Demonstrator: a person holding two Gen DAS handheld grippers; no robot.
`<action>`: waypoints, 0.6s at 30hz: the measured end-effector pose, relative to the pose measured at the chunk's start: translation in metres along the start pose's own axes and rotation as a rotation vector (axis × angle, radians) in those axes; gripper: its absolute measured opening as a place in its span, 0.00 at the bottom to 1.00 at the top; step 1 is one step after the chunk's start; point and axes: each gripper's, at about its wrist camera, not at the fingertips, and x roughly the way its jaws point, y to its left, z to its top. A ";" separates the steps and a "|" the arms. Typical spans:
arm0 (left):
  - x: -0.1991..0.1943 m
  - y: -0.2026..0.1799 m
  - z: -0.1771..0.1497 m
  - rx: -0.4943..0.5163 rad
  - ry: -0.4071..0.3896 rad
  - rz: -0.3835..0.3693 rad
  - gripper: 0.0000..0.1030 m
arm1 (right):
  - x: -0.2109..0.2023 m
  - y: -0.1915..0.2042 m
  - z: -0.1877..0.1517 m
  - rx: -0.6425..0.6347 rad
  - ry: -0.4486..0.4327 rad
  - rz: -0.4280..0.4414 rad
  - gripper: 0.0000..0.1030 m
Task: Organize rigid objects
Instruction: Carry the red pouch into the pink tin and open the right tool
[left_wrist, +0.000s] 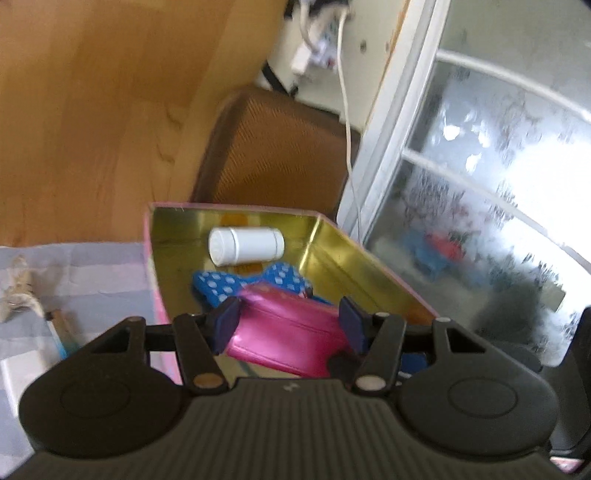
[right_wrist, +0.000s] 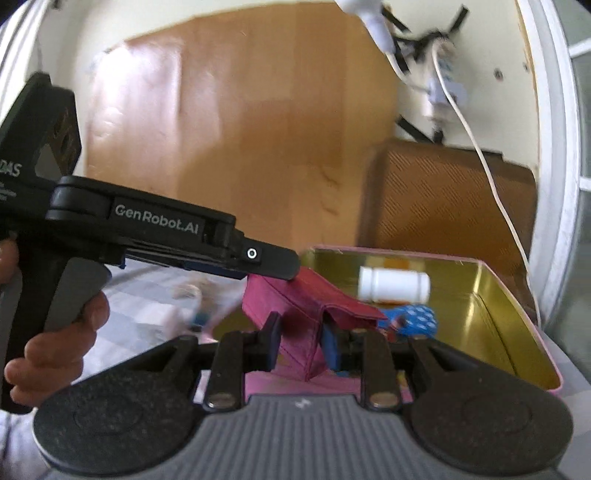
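Note:
A shiny pink wallet (left_wrist: 291, 332) hangs over the near end of an open tin box (left_wrist: 332, 236) that is gold inside and pink outside. My left gripper (left_wrist: 288, 325) has its pads against the wallet's two sides. In the right wrist view this left gripper (right_wrist: 284, 266) comes in from the left, held by a hand (right_wrist: 55, 343), and pinches the wallet's (right_wrist: 295, 295) upper corner. My right gripper (right_wrist: 301, 341) is shut on its lower part. In the tin lie a white bottle (left_wrist: 245, 245) on its side and a blue white-dotted object (left_wrist: 221, 284).
The tin (right_wrist: 517, 314) stands on a pale checked cloth (left_wrist: 74, 266). Small items (left_wrist: 22, 299) lie on the cloth to the left. Behind it are a brown mesh-fronted box (left_wrist: 273, 155) and a wooden panel (left_wrist: 92, 110). A white cable (left_wrist: 347, 129) hangs down. A frosted window (left_wrist: 498, 166) is at the right.

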 end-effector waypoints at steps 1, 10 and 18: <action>0.008 -0.003 -0.001 0.009 0.017 0.019 0.59 | 0.007 -0.004 0.000 0.001 0.011 -0.006 0.17; -0.015 -0.012 -0.011 0.075 -0.031 0.167 0.72 | 0.062 -0.010 0.008 -0.019 0.084 -0.306 0.38; -0.083 0.022 -0.033 0.048 -0.104 0.284 0.75 | 0.010 -0.002 -0.009 0.083 -0.020 -0.259 0.44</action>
